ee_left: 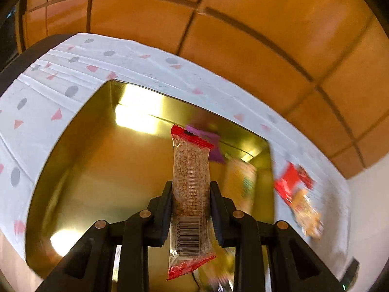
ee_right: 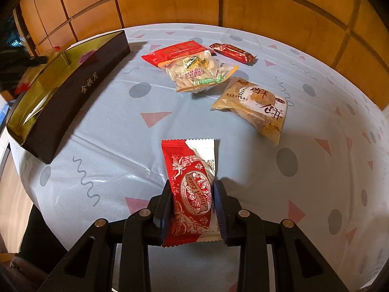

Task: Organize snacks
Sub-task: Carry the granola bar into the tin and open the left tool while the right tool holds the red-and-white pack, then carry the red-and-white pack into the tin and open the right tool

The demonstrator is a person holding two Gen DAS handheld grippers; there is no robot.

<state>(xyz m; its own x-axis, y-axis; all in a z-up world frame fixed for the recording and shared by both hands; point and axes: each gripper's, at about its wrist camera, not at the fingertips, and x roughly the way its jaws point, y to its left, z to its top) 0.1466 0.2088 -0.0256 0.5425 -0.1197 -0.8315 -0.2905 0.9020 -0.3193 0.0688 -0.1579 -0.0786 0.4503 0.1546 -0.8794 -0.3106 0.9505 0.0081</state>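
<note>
My left gripper [ee_left: 190,200] is clamped on a clear-wrapped sesame bar [ee_left: 191,170] with red ends, which I hold upright above the open gold-lined box [ee_left: 73,160]. Inside the box, past the bar, lies a purple packet [ee_left: 209,143] and something yellowish beside it, too blurred for me to name. The box sits on the patterned tablecloth [ee_left: 60,92].

My right gripper [ee_right: 192,206] grips a red and white snack packet [ee_right: 190,189] by its sides, its far end reaching out over the tablecloth [ee_right: 121,126]. Farther off on the cloth lie a bag of wrapped candies [ee_right: 194,73], a dark red bar [ee_right: 232,52] just behind it, and a tan cake packet [ee_right: 255,102] nearer me. The dark box [ee_right: 80,87] stands well off to the left, its gold inside showing.
</note>
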